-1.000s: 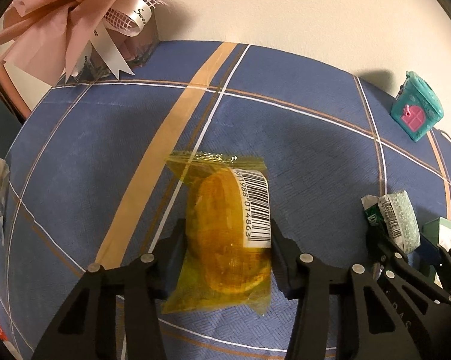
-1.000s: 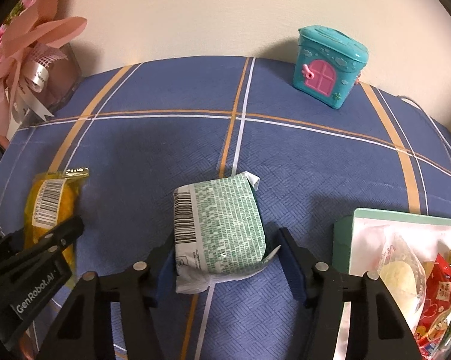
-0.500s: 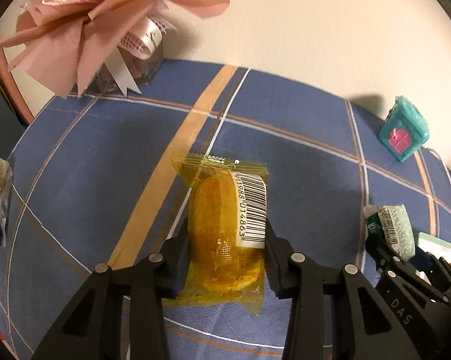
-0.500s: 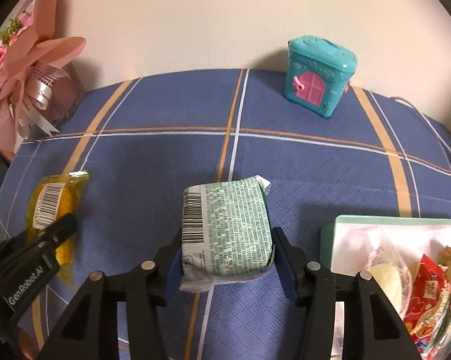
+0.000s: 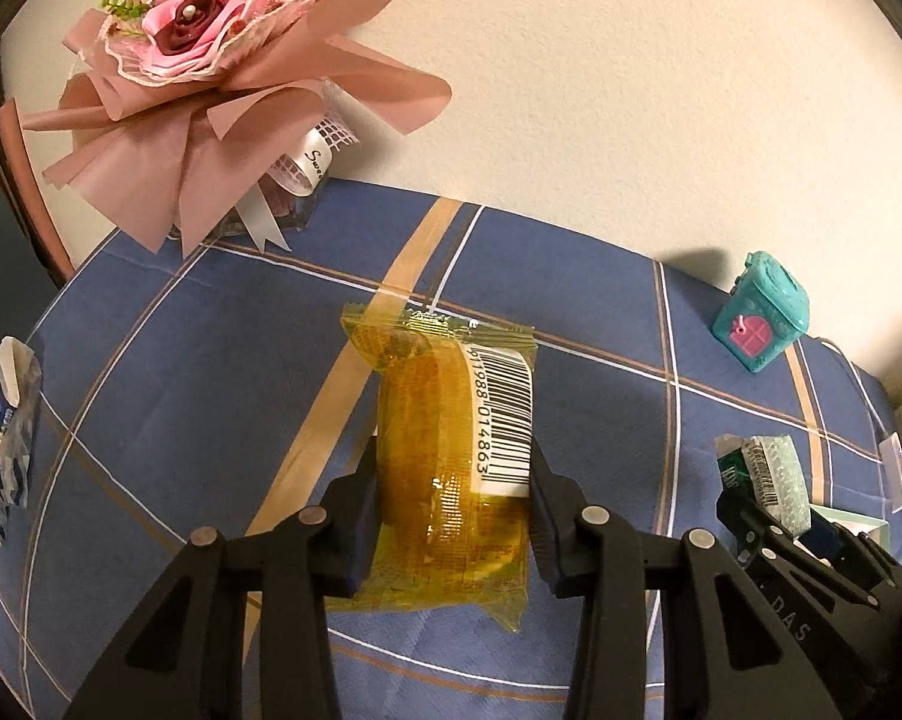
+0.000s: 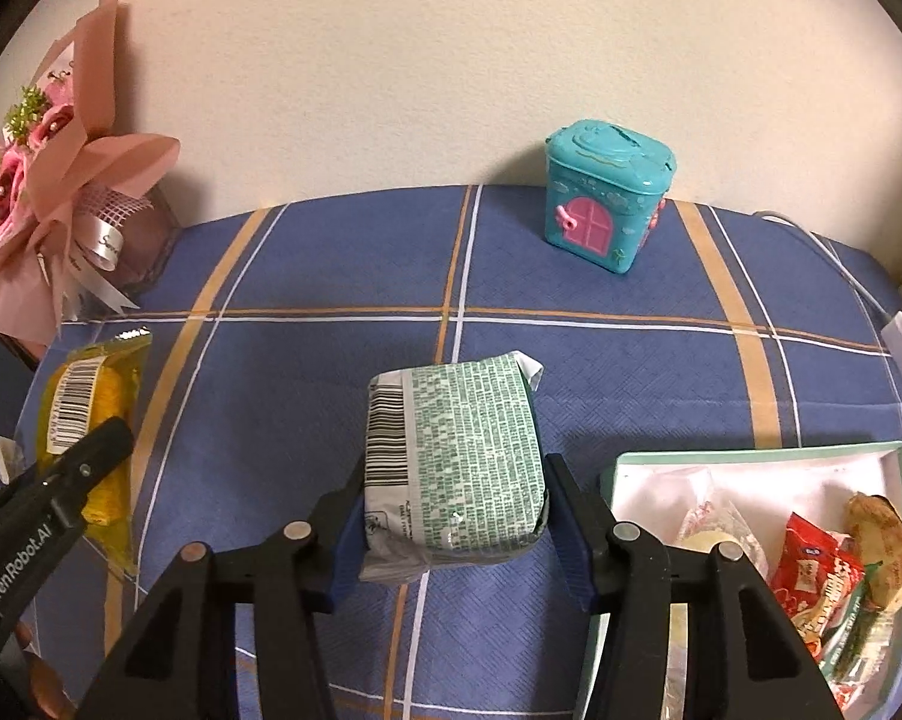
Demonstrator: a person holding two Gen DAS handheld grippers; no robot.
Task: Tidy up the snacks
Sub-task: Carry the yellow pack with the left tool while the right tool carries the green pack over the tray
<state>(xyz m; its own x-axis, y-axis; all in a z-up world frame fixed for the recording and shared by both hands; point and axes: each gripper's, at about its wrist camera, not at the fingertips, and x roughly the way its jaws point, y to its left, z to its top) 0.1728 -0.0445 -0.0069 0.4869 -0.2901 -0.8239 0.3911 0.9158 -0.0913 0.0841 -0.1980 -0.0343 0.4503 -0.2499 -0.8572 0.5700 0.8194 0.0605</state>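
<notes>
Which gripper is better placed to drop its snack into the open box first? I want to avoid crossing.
Right, probably. The right gripper holds the green packet beside the box; the left gripper, with the yellow packet, is farther away.

left gripper (image 5: pixel 451 516) now clamps yellow snack pack (image 5: pixel 451 480), lifted off cloth | right gripper (image 6: pixel 451 516) now clamps green snack pack (image 6: pixel 451 456), lifted too

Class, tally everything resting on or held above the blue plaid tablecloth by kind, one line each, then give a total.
Snack packets outside the box: 3 (yellow transparent packet, green-printed white packet, blue-white packet)
Mint-green open box of snacks: 1
Teal plastic house toy: 1
Pink paper-wrapped bouquet: 1
Total: 6
</notes>
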